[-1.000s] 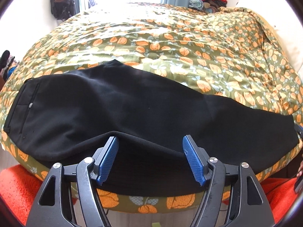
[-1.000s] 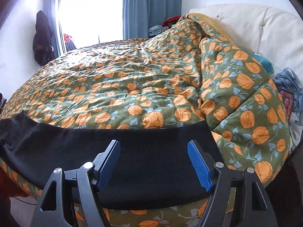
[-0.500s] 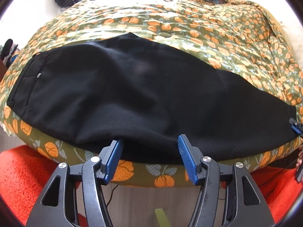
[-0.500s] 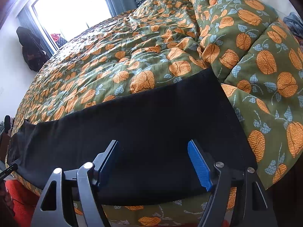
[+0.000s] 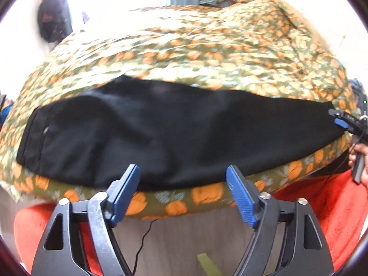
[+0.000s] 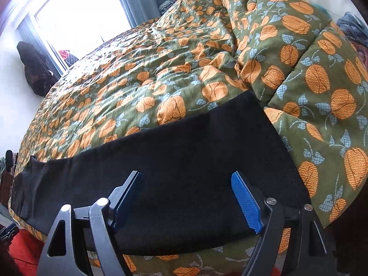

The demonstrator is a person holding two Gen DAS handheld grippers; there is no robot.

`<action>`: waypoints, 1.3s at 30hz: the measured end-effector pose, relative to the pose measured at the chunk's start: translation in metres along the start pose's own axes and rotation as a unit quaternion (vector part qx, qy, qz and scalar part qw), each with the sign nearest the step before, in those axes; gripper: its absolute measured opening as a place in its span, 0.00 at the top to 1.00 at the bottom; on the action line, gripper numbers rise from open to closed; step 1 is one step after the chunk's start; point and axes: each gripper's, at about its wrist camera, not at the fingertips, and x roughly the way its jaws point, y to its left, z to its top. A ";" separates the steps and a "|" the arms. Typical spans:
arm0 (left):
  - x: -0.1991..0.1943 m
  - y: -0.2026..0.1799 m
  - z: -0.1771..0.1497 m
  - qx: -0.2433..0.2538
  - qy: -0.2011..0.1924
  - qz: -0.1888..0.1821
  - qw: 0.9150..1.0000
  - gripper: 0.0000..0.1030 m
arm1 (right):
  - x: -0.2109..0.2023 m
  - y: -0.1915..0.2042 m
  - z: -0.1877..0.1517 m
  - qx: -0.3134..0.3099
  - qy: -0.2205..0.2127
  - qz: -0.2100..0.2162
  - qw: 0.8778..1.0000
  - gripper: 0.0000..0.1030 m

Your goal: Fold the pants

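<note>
Flowered bedspread point(image 6: 207, 73) under flat black pants point(image 5: 161, 133), both grippers' fingers point(image 5: 125, 193) point(image 6: 246, 203) released, left just widened.

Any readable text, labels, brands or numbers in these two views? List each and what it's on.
None readable.
Right claw in the left view: pale marks on its black body, too small and blurred to read.
Black pants: no label or tag visible.
Quilt: orange fruit pattern only, no lettering.

Daylight pouring through window point(image 6: 78, 20), blue curtain point(image 6: 135, 0) hanging beside it. Green orange-patterned quilt point(image 6: 161, 73) covering bed (rumpled toward headboard end). Dark clothing point(image 6: 34, 69) hanging against white wall point(image 6: 11, 105). Orange rug point(image 5: 322, 204) lying on floor.
</note>
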 end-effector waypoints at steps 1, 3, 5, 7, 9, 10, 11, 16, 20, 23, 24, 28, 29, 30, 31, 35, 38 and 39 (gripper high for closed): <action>0.007 -0.011 0.014 0.016 0.003 -0.027 1.000 0.17 | -0.004 -0.004 0.001 0.012 -0.010 0.007 1.000 0.23; 0.028 -0.036 0.042 0.045 0.013 -0.055 0.997 0.17 | -0.011 -0.011 0.004 0.035 -0.028 0.015 0.999 0.23; 0.056 -0.064 0.068 0.075 0.022 -0.073 0.994 0.17 | -0.014 -0.017 0.005 0.053 -0.037 0.020 0.998 0.23; 0.090 -0.093 0.091 0.097 0.030 -0.072 0.992 0.17 | -0.016 -0.020 0.006 0.062 -0.039 0.021 0.997 0.23; 0.123 -0.113 0.109 0.098 0.048 -0.069 0.992 0.17 | -0.017 -0.023 0.006 0.065 -0.040 0.020 0.997 0.23; 0.139 -0.120 0.114 0.092 0.060 -0.067 0.992 0.17 | -0.018 -0.023 0.006 0.066 -0.042 0.021 0.997 0.23; 0.151 -0.125 0.119 0.084 0.067 -0.061 0.992 0.21 | -0.019 -0.023 0.006 0.067 -0.044 0.021 0.997 0.23; 0.184 -0.147 0.108 0.109 0.084 -0.023 0.990 0.21 | -0.024 -0.028 0.006 0.076 -0.052 0.028 0.995 0.23; 0.165 -0.163 0.069 0.158 0.089 -0.036 0.983 0.21 | -0.030 -0.038 0.007 0.098 -0.067 0.037 0.992 0.23; 0.143 -0.170 0.040 0.184 0.085 -0.051 0.978 0.20 | -0.040 -0.057 0.006 0.147 -0.090 0.056 0.983 0.23; 0.137 -0.171 0.032 0.189 0.082 -0.055 0.977 0.19 | -0.044 -0.066 0.004 0.171 -0.099 0.064 0.978 0.23; 0.132 -0.167 0.021 0.185 0.076 -0.058 0.978 0.17 | -0.054 -0.104 -0.008 0.272 -0.120 0.102 0.949 0.23; 0.133 -0.165 0.022 0.177 0.078 -0.061 0.979 0.17 | -0.054 -0.112 -0.012 0.298 -0.113 0.116 0.941 0.23; 0.133 -0.164 0.023 0.171 0.079 -0.063 0.980 0.17 | -0.054 -0.119 -0.016 0.324 -0.104 0.134 0.931 0.23; 0.134 -0.164 0.023 0.170 0.078 -0.063 0.980 0.16 | -0.055 -0.125 -0.019 0.345 -0.095 0.152 0.921 0.23; 0.136 -0.164 0.021 0.171 0.072 -0.063 0.981 0.16 | -0.053 -0.134 -0.028 0.379 -0.045 0.181 0.906 0.23; 0.137 -0.162 0.022 0.166 0.070 -0.066 0.981 0.15 | -0.038 -0.130 -0.035 0.384 0.006 0.184 0.905 0.23; 0.137 -0.162 0.022 0.166 0.071 -0.067 0.981 0.15 | -0.033 -0.128 -0.035 0.382 0.020 0.180 0.906 0.23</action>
